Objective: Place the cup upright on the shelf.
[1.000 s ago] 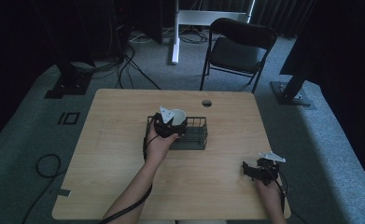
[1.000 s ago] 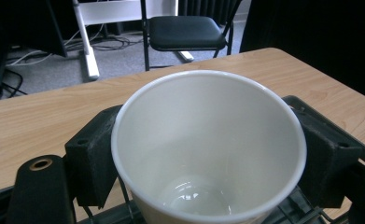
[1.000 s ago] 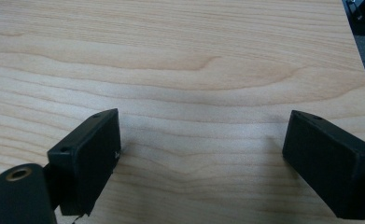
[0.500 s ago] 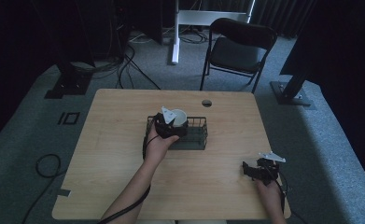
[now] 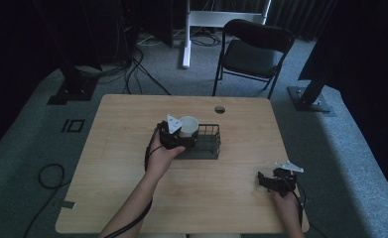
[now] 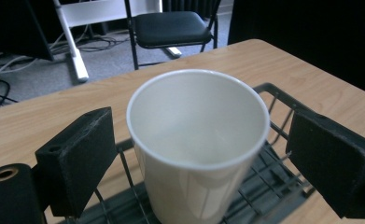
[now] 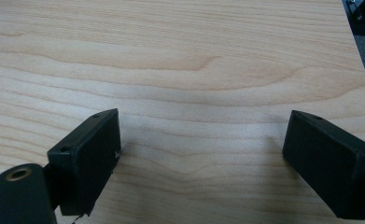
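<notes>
Grey carpet runs all around the table [image 5: 132, 198], with dark curtains behind, a black folding chair [image 5: 253, 52] pushed back at the far side and loose cables [image 5: 137, 64] trailing over the floor near a white stand [image 5: 189, 29]. Pale wood grain covers the tabletop, smooth and matt, rectangular with rounded corners, and a small round cable hole [image 5: 220, 109] sits near its far edge.

Near the middle stands a black wire basket [image 5: 207, 144], a low rectangular box of thin rods with an open grid floor. At its left end sits a white paper cup [image 5: 188, 126], upright, a plain tapered cone with a rolled rim and a smooth, slightly glossy wall. In the left gripper view the cup [image 6: 196, 140] stands between the two blocky black jaws, which are spread apart with a visible gap on each side of it; the pads look soft and faintly grainy, like foam. So the left gripper [image 5: 174, 136] is released around the cup, not pinching it, with the person's left hand [image 5: 161, 154] behind it.

Well apart, near the front right corner, the right gripper [image 5: 276, 179] rests low over bare wood in the person's right hand [image 5: 286, 203]. Its jaws are also spread wide, grasping nothing, with wavy grain plain between them.
</notes>
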A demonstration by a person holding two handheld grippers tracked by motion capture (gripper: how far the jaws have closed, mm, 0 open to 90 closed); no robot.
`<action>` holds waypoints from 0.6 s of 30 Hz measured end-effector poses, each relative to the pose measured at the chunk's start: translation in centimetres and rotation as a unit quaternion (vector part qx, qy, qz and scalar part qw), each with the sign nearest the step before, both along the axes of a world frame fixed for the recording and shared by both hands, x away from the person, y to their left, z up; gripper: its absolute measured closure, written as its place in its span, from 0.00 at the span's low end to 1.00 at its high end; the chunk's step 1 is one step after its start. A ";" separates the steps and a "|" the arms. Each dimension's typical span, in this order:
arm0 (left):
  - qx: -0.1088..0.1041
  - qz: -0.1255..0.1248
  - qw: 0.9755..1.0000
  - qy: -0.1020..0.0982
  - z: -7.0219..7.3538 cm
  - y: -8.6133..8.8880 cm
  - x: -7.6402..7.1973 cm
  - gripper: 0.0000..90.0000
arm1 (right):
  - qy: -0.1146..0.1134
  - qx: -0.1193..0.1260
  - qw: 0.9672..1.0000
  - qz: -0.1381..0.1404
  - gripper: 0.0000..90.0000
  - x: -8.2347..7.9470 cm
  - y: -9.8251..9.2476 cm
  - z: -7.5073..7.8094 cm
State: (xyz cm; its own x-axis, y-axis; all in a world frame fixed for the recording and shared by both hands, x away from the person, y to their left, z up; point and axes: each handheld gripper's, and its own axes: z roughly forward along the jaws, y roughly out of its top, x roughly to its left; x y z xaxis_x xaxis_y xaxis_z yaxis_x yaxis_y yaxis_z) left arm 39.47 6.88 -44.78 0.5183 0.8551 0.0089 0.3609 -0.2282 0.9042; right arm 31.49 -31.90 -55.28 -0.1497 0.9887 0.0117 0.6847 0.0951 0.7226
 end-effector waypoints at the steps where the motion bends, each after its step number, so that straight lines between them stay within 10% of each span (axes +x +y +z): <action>1: 0.000 -0.001 1.000 0.000 0.0 0.1 -0.1 0.10 | 0.000 0.000 1.000 0.000 0.12 0.0 0.0 0.0; 18: -0.008 0.006 1.000 -0.004 0.5 3.0 -1.9 0.11 | 0.000 0.000 1.000 0.000 0.12 0.0 0.0 0.0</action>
